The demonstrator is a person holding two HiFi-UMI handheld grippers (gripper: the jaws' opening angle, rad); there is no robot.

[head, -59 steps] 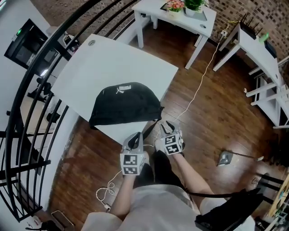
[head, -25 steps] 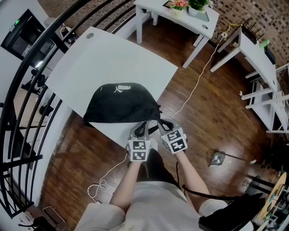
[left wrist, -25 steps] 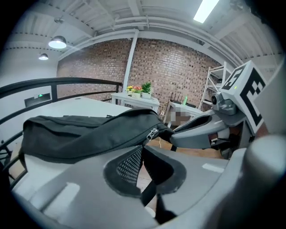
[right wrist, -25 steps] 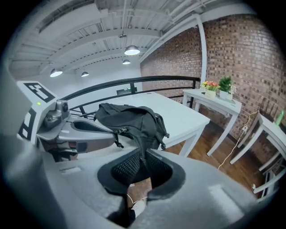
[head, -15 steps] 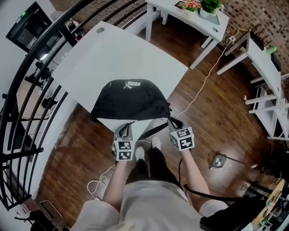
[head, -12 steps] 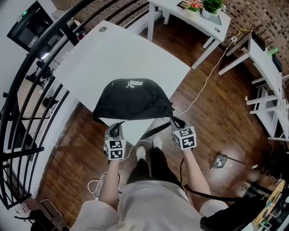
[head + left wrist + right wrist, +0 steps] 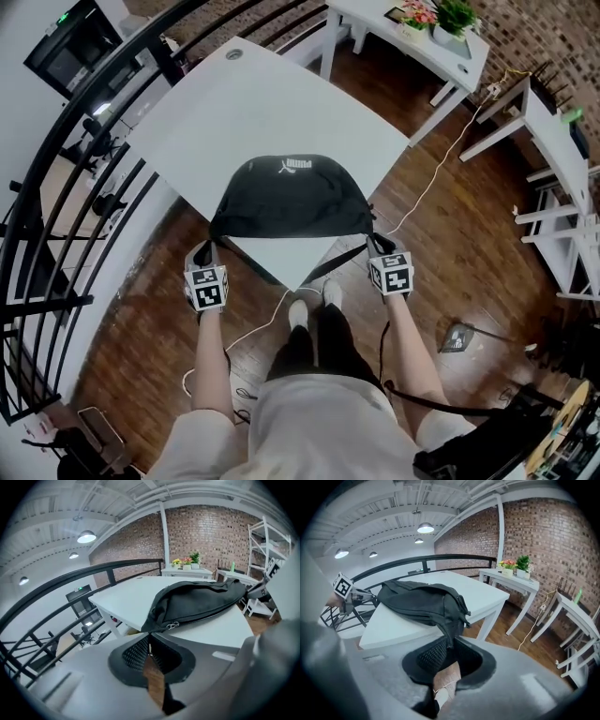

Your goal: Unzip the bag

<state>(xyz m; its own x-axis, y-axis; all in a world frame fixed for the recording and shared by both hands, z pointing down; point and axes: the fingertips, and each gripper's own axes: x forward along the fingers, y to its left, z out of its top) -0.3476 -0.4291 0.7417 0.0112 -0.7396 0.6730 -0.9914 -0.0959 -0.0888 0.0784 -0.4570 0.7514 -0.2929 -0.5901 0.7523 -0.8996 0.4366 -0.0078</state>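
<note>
Left gripper [image 7: 149, 645] is clenched on the thin zipper pull, with the metal slider [image 7: 172, 625] just past its jaws. Centre stage, the black bag [image 7: 291, 197] slumps near the table [image 7: 253, 103] front corner. It looks soft and light, so it'll likely bunch and slide unless anchored. Right gripper [image 7: 449, 645] clamps the bag's right end, 1 solid anchor. That pull looks like the place to tug.

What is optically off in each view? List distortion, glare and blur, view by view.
Head view: strong fisheye, so the railing bows into arcs; the bag is sharp and evenly lit. Left gripper view: black vignette at the corners, and a ceiling lamp blown out white. Right gripper view: same vignette, the brick wall curves, and the near foreground is soft.
</note>
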